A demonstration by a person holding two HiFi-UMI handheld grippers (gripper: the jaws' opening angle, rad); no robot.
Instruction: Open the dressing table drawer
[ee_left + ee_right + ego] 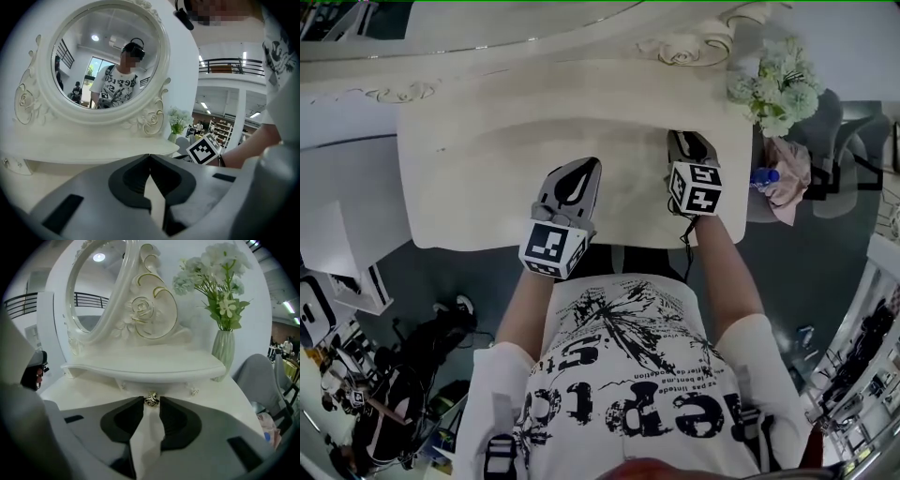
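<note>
The white dressing table [478,178] fills the upper part of the head view, with its oval mirror [105,61] at the back. A small gold-and-dark drawer knob [151,400] sits on the drawer front under the table's raised shelf [140,367]. My right gripper [151,402] is open, and the knob lies right in the gap at its fingertips; I see no pad pressing on it. In the head view the right gripper [682,139] points at the shelf. My left gripper [150,155] is shut with nothing in it and hovers over the tabletop, left of the right one [584,167].
A vase of white flowers [224,348] stands on the table's right end [776,86]. A second small knob [193,391] sits right of the first. A grey chair [839,131] and a pink cloth [787,178] are beyond the right edge.
</note>
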